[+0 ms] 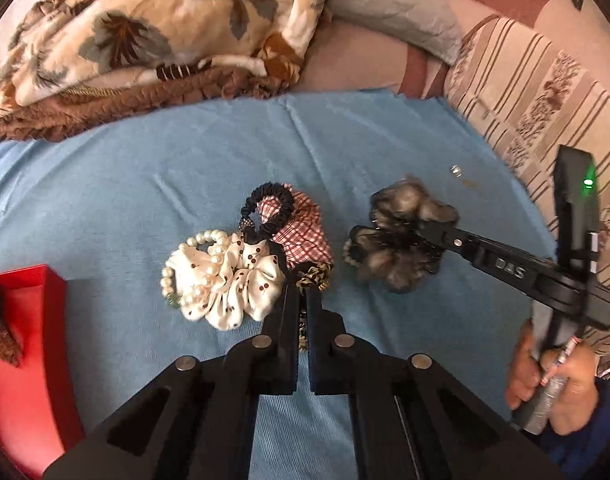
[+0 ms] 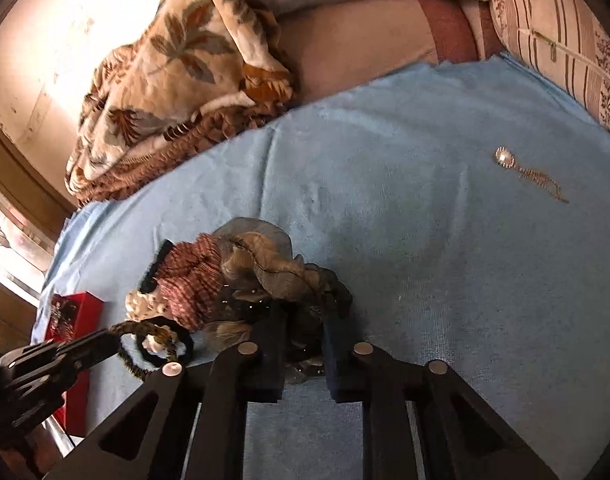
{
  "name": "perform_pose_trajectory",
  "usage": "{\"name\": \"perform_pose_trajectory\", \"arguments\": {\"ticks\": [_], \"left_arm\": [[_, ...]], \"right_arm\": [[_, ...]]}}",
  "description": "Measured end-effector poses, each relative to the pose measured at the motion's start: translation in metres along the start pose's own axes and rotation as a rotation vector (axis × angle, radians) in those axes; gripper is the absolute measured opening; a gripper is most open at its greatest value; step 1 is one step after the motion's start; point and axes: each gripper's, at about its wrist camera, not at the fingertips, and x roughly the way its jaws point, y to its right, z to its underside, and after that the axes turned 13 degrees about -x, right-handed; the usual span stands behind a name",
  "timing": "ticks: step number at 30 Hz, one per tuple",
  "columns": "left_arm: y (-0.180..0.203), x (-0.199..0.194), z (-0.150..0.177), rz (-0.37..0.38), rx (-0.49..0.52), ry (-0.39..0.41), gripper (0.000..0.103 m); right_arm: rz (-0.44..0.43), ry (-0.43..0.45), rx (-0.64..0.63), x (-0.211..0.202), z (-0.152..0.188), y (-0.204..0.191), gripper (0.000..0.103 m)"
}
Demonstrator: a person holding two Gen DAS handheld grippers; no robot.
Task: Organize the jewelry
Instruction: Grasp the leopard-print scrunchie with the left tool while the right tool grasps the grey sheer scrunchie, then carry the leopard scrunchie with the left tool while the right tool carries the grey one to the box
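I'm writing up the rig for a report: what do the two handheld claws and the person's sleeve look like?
Both the left claw and right claw are matte black, with flat parallel fingers on linkage arms with round silver pivot pins. The right one bears raised "DAS" lettering, a green indicator light and a grey handle. The sleeve is dark blue.

Your hand-held gripper (image 1: 389, 236) on the right is matte black, lettered "DAS" along one finger, with a green light on its upright body. Your left one (image 1: 301, 296) shows round silver pivot pins. A dark blue sleeve (image 1: 585, 444) covers your right wrist.
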Motion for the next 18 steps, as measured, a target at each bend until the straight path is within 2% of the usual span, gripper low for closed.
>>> {"name": "perform_pose_trajectory", "arguments": {"ticks": [7,12,14,16,17,18], "left_arm": [[0.0,-0.057,0.015,0.034,-0.017,0.056,0.003],[-0.011,-0.07,0.026,0.065,-0.072,0.04,0.003],[-0.017,-0.067,0.033,0.067,-0.09,0.023,0.003],[-0.023,-0.056,0.039,0.047,-0.101,0.001,0.003],[-0.028,-0.049,0.042,0.036,-0.111,-0.014,0.003],[-0.032,-0.041,0.044,0.023,-0.115,-0.026,0.003]], "right_arm": [[-0.088,0.065,0.044,-0.024,0.004,-0.006,0.01],[-0.164,0.09,0.055,-0.044,0.012,-0.015,0.01],[-0.149,0.082,0.037,-0.046,0.012,-0.019,0.013],[-0.122,0.064,0.031,-0.04,0.012,-0.019,0.032],[-0.122,0.051,0.045,-0.034,0.012,-0.017,0.057],[-0.123,0.045,0.057,-0.031,0.012,-0.015,0.071]]}}
